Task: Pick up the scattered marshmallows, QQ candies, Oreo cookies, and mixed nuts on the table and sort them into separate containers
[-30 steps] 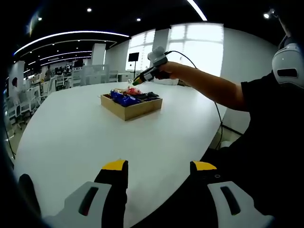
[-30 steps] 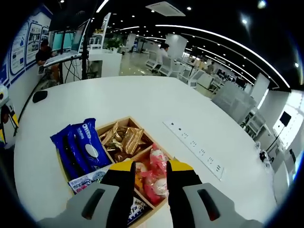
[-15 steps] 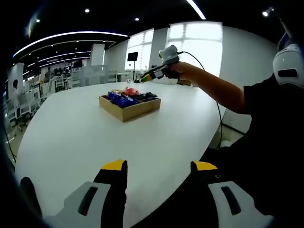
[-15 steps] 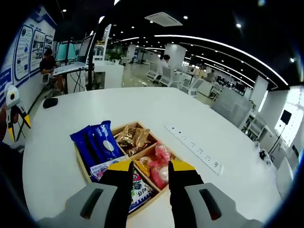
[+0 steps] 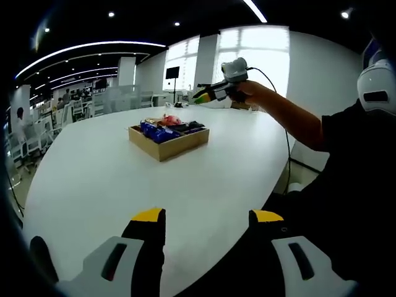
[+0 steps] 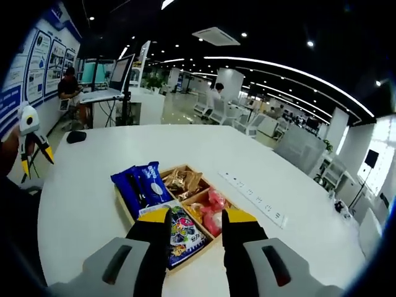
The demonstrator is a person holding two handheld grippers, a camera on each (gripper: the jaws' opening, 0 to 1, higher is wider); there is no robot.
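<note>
White table (image 6: 80,204), tray (image 6: 133,213) beyond right gripper (image 6: 192,218)

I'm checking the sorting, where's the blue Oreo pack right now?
In the right gripper view, the blue Oreo pack lies in the wooden tray's left section, beside the gold-wrapped snacks.

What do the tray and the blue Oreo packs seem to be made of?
The tray looks like pale, unpainted wood: its tan walls and inner dividers look matte. The Oreo packs look like thin plastic film with a glossy finish: printed blue wrapping that catches highlights. The table looks like a smooth white surface; its material is unclear.
</note>
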